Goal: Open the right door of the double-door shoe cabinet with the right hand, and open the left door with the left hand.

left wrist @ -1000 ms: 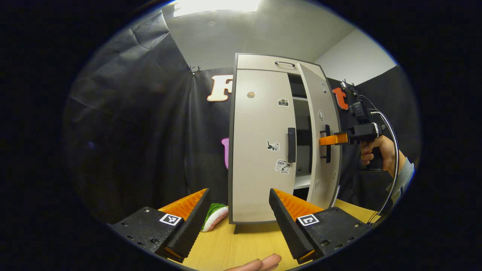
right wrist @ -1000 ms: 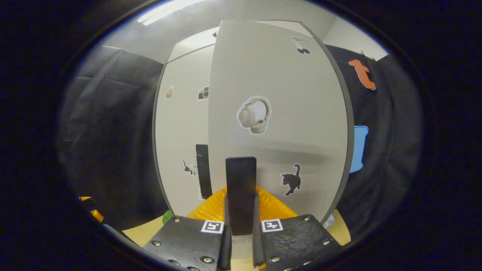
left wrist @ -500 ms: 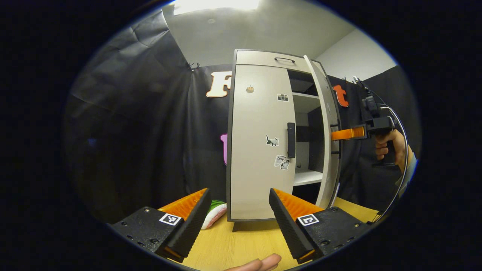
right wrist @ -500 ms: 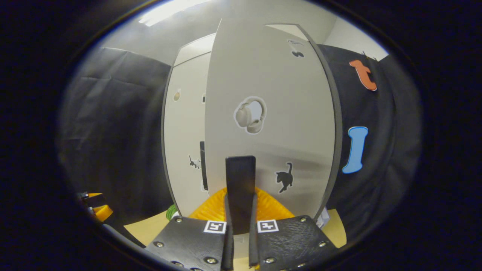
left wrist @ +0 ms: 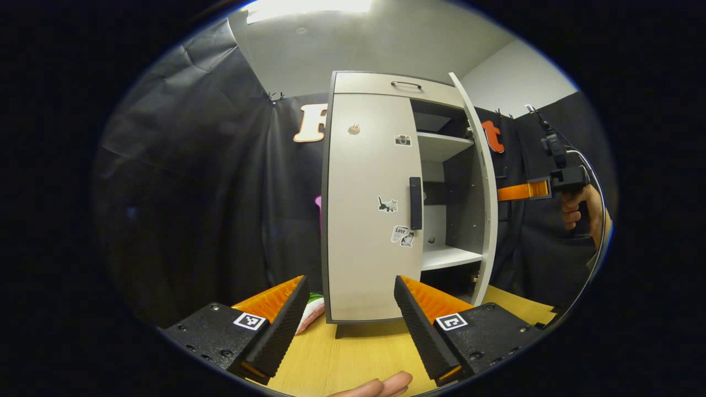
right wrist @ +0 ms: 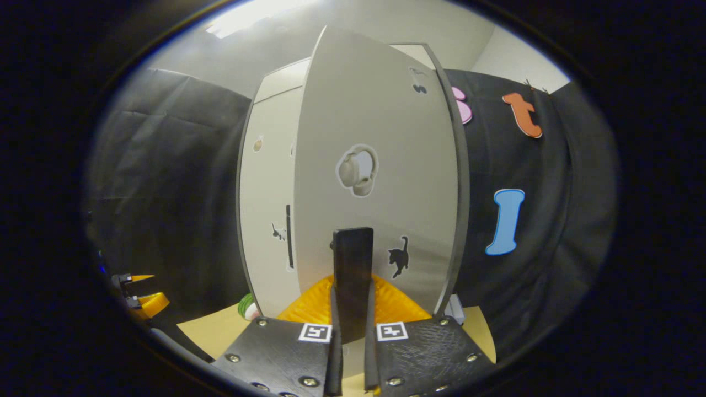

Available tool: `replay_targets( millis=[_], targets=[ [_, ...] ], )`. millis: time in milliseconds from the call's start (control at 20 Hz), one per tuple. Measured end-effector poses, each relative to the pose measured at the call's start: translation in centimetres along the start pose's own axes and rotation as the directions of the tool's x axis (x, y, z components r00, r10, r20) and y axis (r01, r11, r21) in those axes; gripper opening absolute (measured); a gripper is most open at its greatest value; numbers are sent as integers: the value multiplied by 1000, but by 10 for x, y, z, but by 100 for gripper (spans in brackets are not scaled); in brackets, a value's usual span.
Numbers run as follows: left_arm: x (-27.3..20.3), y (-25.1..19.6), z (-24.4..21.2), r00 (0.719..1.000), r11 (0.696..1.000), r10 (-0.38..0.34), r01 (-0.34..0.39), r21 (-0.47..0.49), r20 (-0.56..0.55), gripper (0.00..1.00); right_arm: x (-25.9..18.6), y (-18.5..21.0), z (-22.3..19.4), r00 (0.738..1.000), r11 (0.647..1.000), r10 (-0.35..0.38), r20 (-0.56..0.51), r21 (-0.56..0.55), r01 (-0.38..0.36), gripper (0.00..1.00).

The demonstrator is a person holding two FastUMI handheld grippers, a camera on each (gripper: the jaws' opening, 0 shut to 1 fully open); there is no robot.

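Right door [left wrist: 479, 187] has swung wider off the cabinet [left wrist: 375, 88], right gripper [right wrist: 353, 309] jaws clamping its handle [right wrist: 353, 275]; left gripper [left wrist: 348, 309] jaws wide, left door [left wrist: 364, 220] next

1. A light wooden table [left wrist: 353, 358] carries everything; its bare top lies directly between and beyond the left gripper [left wrist: 348, 311].
2. The shoe cabinet [left wrist: 367, 220] stands on it, straight ahead of that gripper's fingers.
3. A green-and-white soft object [left wrist: 310, 309] lies beside the cabinet's base, just past the gripper's left finger.
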State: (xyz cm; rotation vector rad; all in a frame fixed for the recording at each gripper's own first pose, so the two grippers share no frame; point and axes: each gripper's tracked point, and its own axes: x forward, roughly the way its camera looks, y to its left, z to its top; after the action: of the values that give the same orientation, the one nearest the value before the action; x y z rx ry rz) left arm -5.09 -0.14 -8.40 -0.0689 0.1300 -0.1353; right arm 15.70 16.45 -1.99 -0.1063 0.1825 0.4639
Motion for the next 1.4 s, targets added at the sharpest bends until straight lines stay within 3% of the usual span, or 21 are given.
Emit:
replay_targets(
  millis=[800, 1000, 1050, 1100, 1150, 1300, 1400],
  targets=[
    [15, -55, -10, 998, 999, -48, 49, 20, -30, 96, -29, -41, 4, 997, 997, -31, 64, 67, 27, 14],
    [19, -69, -12, 997, 998, -63, 64, 22, -35, 96, -33, -62, 6, 991, 995, -89, 99, 55, 84, 14],
    [22, -70, -12, 997, 998, -65, 66, 25, -37, 96, -37, -76, 8, 985, 991, -135, 106, 38, 131, 14],
    [25, -73, -11, 997, 997, -69, 70, 29, -38, 96, -11, -92, 2, 978, 984, -173, 114, 61, 167, 14],
    [24, -78, -11, 997, 997, -69, 70, 34, -37, 96, -28, -101, 6, 970, 975, -216, 113, 85, 207, 1],
    [25, -82, -6, 997, 997, -63, 64, 45, -33, 96, -28, -78, 7, 987, 974, -104, 119, 211, 78, 1],
    [26, -88, -4, 998, 997, -61, 62, 53, -31, 96, -29, -87, 6, 985, 979, -108, 132, 185, 83, 1]
  ],
)
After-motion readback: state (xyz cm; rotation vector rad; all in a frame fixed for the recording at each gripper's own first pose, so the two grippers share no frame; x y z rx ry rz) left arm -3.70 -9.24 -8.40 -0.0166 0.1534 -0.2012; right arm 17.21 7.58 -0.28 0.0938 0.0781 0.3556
